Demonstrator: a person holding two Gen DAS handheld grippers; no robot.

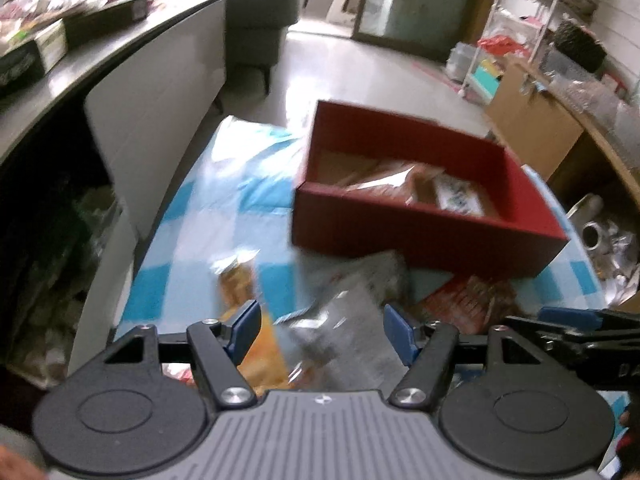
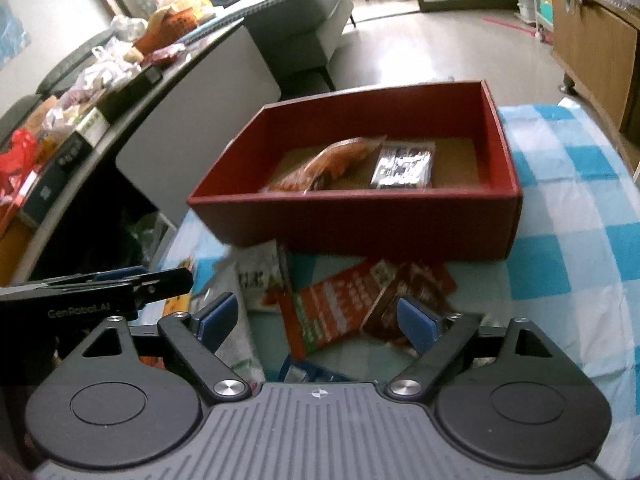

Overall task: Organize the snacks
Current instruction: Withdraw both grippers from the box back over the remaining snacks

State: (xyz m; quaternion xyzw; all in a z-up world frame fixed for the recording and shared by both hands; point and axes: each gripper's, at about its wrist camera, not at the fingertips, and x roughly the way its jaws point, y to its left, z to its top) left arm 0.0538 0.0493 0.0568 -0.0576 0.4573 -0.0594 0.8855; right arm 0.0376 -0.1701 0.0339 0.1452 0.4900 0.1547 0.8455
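Observation:
A red box (image 1: 400, 240) (image 2: 352, 224) stands on a blue-and-white checked cloth (image 2: 568, 240). An orange packet (image 2: 328, 164) and a dark silver-printed packet (image 2: 404, 168) lie inside it. Loose snack packets are piled in front of the box. My left gripper (image 1: 322, 330) is open above a silvery packet (image 1: 352, 300), with an orange packet (image 1: 236, 276) to its left. My right gripper (image 2: 316, 318) is open above a red-orange packet (image 2: 332, 308) and beside a brown packet (image 2: 416, 284). Neither gripper's pads press on anything. The two grippers hang side by side.
A dark counter (image 2: 80, 132) crowded with boxes and bags runs along the left. Beyond the box are a grey sofa (image 2: 304, 12) and bare floor. A wooden cabinet (image 2: 592, 32) and a cardboard box (image 1: 528, 120) stand at the right.

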